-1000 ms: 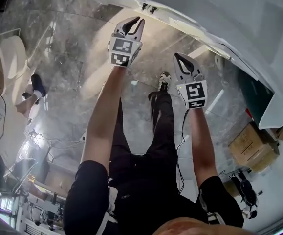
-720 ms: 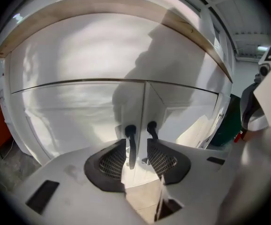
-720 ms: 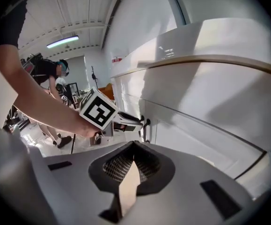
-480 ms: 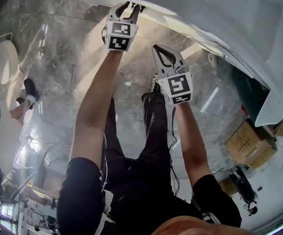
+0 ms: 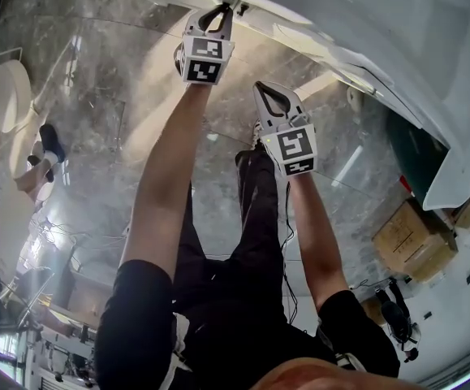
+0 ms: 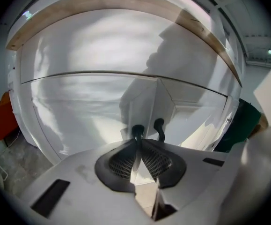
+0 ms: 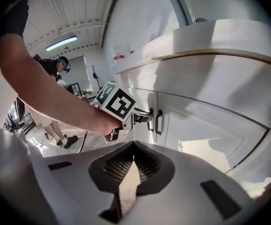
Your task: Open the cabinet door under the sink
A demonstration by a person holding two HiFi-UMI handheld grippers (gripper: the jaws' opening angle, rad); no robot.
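Pinching the left black handle with my left gripper, its jaws just closed on it; I expect the cabinet door swings light and rigid. My right gripper is pressed together, empty.

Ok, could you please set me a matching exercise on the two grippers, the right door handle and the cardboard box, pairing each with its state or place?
Things:
1. left gripper
2. right gripper
3. right door handle
4. cardboard box

States or places:
A. on the floor
B. closed on the left door handle
C. jaws together, empty, back from the cabinet
D. black, upright, untouched

Pairs: 1-B, 2-C, 3-D, 4-A.

The left gripper's jaws have just been closing, with the handle between them.
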